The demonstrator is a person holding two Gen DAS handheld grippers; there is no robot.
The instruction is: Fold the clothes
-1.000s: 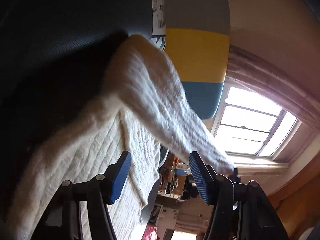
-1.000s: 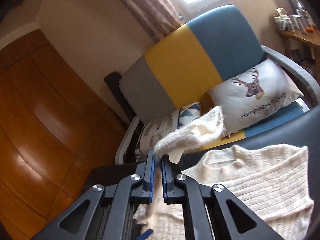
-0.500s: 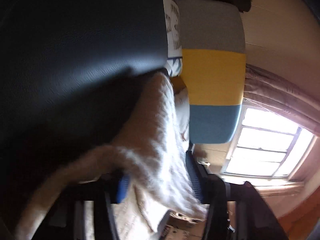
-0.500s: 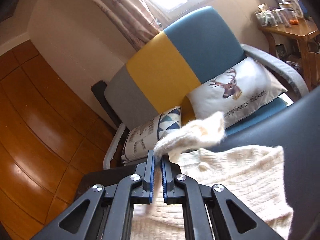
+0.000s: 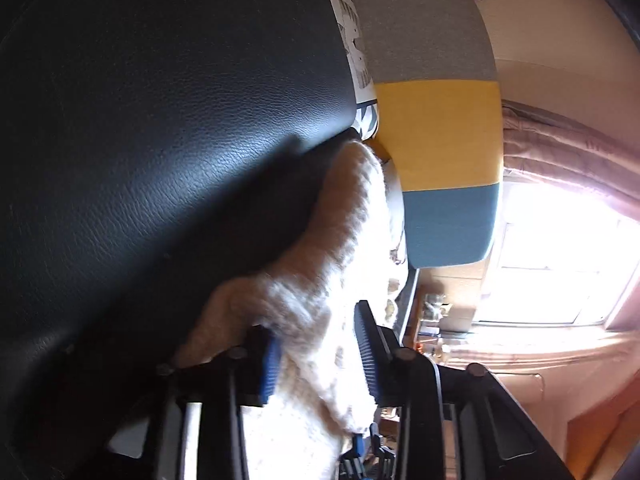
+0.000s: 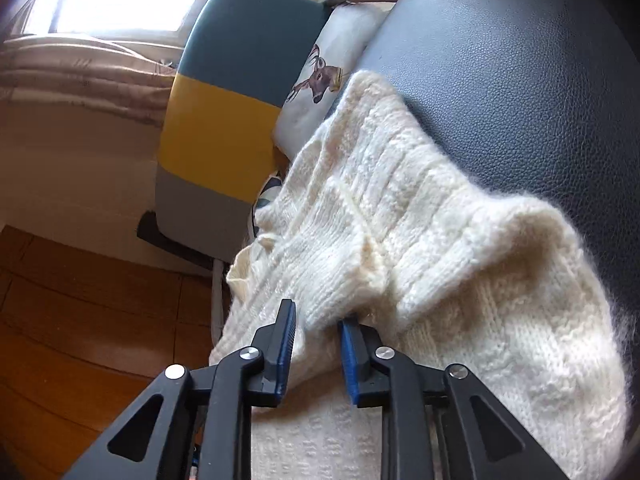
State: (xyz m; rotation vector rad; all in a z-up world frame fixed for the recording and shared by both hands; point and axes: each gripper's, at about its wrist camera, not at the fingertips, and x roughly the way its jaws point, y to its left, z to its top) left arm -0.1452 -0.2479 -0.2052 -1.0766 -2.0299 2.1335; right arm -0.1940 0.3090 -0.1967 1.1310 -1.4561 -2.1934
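Note:
A cream knitted sweater [image 6: 400, 220] lies on a black leather surface [image 6: 520, 80]. One sleeve is folded back over the sweater's body. My right gripper [image 6: 316, 344] is low over the sweater. Its jaws are opening, and the sleeve's end lies loosely between the blue pads [image 6: 286, 344]. In the left wrist view the sweater [image 5: 340, 240] runs up from the bottom toward the surface's edge. My left gripper [image 5: 318, 360] has a thick fold of the knit filling the gap between its pads. Its jaws are opening slightly while the fabric touches both.
An armchair [image 6: 224, 120] striped grey, yellow and blue stands just past the leather surface [image 5: 160, 120], with a deer-print cushion [image 6: 320, 76] on its seat. Behind it are a curtained bright window [image 5: 560, 260] and wooden panels [image 6: 80, 320].
My right gripper came down with the lifted sleeve, rolled, laid it across the sweater and parted its jaws. My left gripper's jaws narrowed around the fabric that dropped between them.

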